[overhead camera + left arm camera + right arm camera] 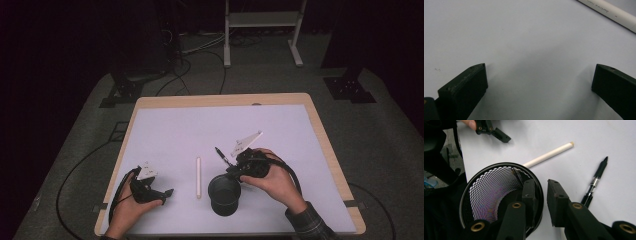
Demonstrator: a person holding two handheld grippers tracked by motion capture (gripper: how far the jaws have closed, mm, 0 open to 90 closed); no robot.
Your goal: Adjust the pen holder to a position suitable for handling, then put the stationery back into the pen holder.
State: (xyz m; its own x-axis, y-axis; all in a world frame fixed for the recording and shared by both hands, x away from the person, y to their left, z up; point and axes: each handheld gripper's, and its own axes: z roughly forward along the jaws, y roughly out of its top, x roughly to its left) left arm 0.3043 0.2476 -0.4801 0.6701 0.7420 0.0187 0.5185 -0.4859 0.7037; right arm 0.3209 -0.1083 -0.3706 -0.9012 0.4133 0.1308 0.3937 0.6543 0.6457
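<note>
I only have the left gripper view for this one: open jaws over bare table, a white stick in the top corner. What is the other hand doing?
Observer: The right gripper straddles the wall of a black mesh cup, one jaw inside it, one outside.
Operator: Is it squeezing the cup?
Observer: It looks not. A slit of table shows between the outer jaw and the rim.
Operator: Anything else lying around?
Observer: A black pen lies on the table just past the cup. In the high view your white stick lies between the cup and the left gripper.
</note>
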